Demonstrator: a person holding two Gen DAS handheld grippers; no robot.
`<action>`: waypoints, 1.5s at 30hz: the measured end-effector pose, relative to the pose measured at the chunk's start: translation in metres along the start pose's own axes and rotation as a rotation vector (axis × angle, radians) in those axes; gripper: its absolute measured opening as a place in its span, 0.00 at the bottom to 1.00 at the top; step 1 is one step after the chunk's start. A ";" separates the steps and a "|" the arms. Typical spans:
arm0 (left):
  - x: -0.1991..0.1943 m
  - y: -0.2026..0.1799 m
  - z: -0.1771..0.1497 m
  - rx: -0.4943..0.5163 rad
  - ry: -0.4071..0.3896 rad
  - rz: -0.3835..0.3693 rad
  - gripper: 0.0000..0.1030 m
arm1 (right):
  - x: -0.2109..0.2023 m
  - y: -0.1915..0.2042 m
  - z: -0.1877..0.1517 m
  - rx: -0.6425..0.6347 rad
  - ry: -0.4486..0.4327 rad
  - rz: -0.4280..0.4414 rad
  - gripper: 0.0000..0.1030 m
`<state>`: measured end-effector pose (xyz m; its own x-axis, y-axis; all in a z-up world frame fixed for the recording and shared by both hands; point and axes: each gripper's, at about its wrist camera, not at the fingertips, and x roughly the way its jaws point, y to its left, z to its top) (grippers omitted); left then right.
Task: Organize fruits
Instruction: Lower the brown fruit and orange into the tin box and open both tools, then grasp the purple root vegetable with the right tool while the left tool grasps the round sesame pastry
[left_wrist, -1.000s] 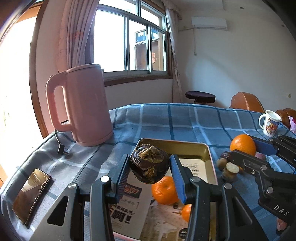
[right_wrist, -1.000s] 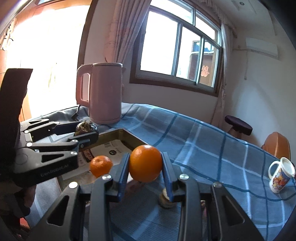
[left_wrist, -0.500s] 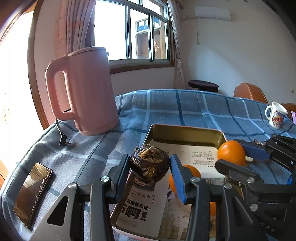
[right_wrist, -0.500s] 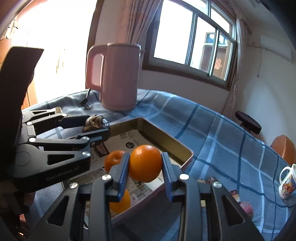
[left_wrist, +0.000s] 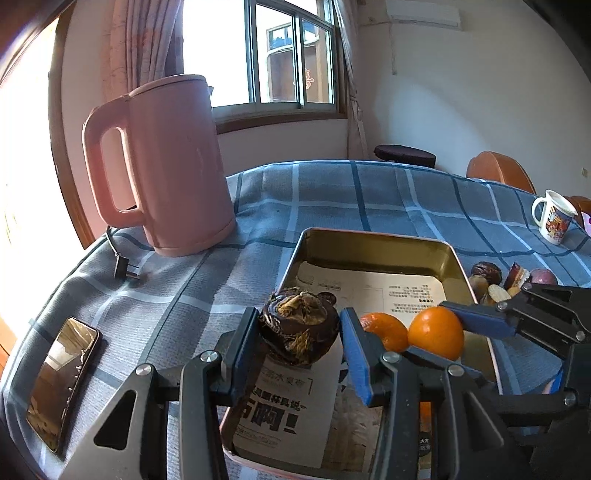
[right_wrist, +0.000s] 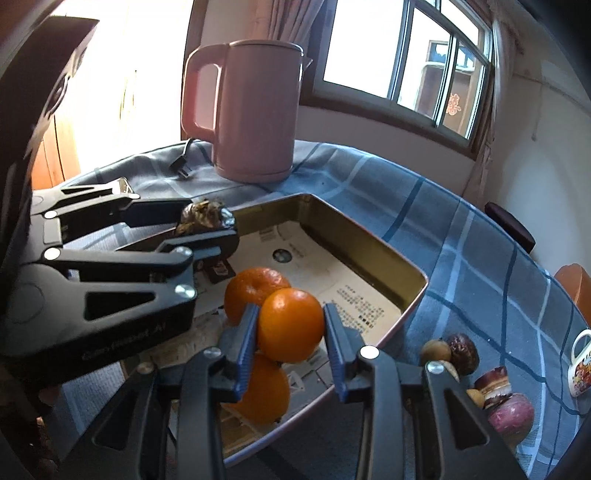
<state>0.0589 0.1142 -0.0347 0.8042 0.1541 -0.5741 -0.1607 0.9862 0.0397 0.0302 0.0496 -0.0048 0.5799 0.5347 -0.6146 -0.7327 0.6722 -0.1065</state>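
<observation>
Two tongs over tray (left_wrist: 373, 236), right tongs (right_wrist: 291, 334) just loosening around orange (right_wrist: 290, 325)

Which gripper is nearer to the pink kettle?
Left. The left gripper, over the tray's kettle-side edge, is nearer the pink kettle. The right gripper is farther across the tray.

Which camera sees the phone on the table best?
The left wrist view. The phone lies whole on the blue checked cloth there, at the left, screen up. In the right wrist view the phone cannot be made out; the left gripper blocks that side.
</observation>
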 end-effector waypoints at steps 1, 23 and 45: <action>-0.001 0.000 0.000 -0.002 -0.003 0.004 0.54 | -0.001 -0.001 0.000 0.006 -0.002 0.003 0.46; -0.031 -0.083 0.010 0.026 -0.095 -0.141 0.75 | -0.097 -0.156 -0.066 0.326 -0.037 -0.310 0.78; 0.027 -0.095 0.021 0.050 0.039 -0.063 0.75 | -0.048 -0.172 -0.082 0.393 0.123 -0.170 0.54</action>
<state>0.1078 0.0264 -0.0371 0.7889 0.0899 -0.6080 -0.0810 0.9958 0.0422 0.0995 -0.1334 -0.0211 0.6164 0.3504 -0.7052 -0.4256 0.9017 0.0761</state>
